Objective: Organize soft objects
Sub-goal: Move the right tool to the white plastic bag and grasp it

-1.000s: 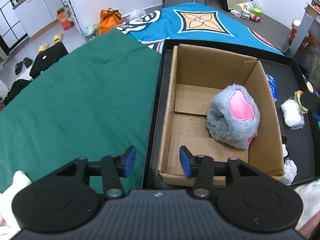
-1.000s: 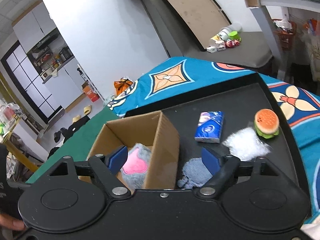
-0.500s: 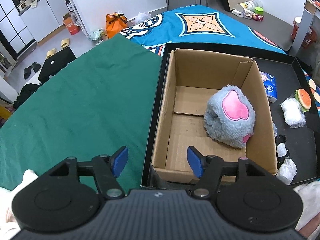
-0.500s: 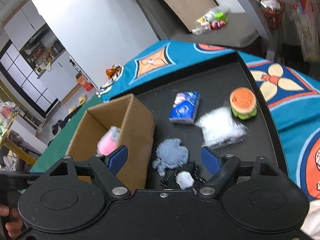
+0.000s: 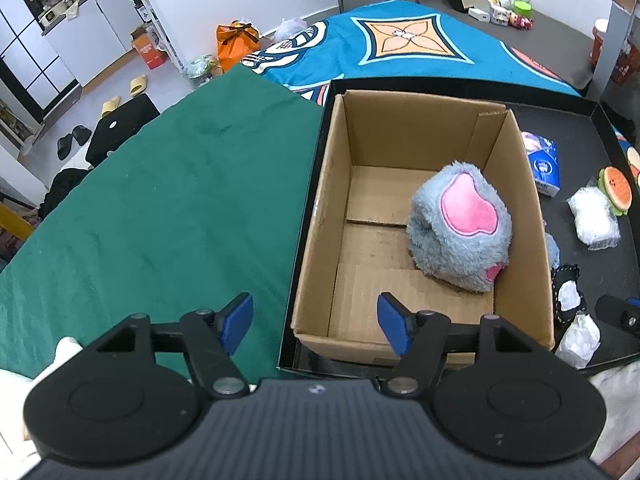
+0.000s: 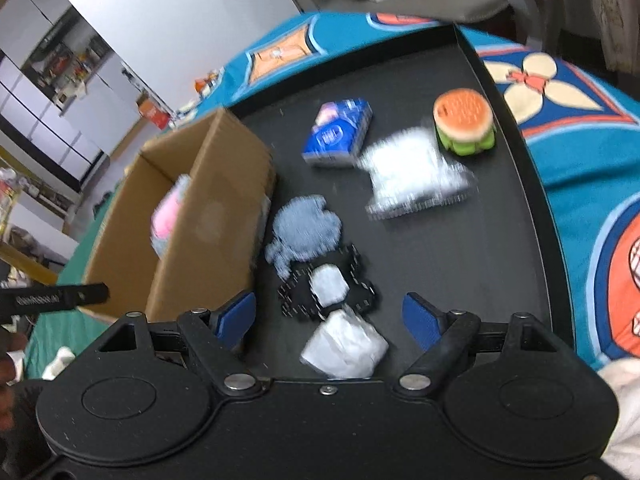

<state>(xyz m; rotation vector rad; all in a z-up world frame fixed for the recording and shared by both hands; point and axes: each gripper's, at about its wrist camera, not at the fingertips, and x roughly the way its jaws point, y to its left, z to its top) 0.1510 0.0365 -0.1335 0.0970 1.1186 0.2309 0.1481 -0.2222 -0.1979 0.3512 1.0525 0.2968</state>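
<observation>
A cardboard box (image 5: pixel 320 208) (image 6: pixel 212 216) stands in a black tray (image 6: pixel 460 248). A grey and pink plush toy (image 5: pixel 460 224) lies inside it at the right. On the tray beside the box lie a blue tissue pack (image 6: pixel 338 132), a burger toy (image 6: pixel 464 120), a clear white packet (image 6: pixel 416 172), a grey-blue fuzzy piece (image 6: pixel 306 232), a black pouch (image 6: pixel 328 288) and a white bundle (image 6: pixel 344 346). My left gripper (image 5: pixel 316 320) is open and empty over the box's near-left corner. My right gripper (image 6: pixel 330 318) is open and empty, just above the white bundle and pouch.
A green cloth (image 5: pixel 160 208) covers the surface left of the tray. A blue patterned cloth (image 5: pixel 400 44) lies behind and to the right (image 6: pixel 580 140). The tray's raised rim (image 5: pixel 608 120) bounds the objects.
My left gripper has opened wider and pulled back a little from the box. My right gripper has swung right and down from the box toward the loose items on the tray.
</observation>
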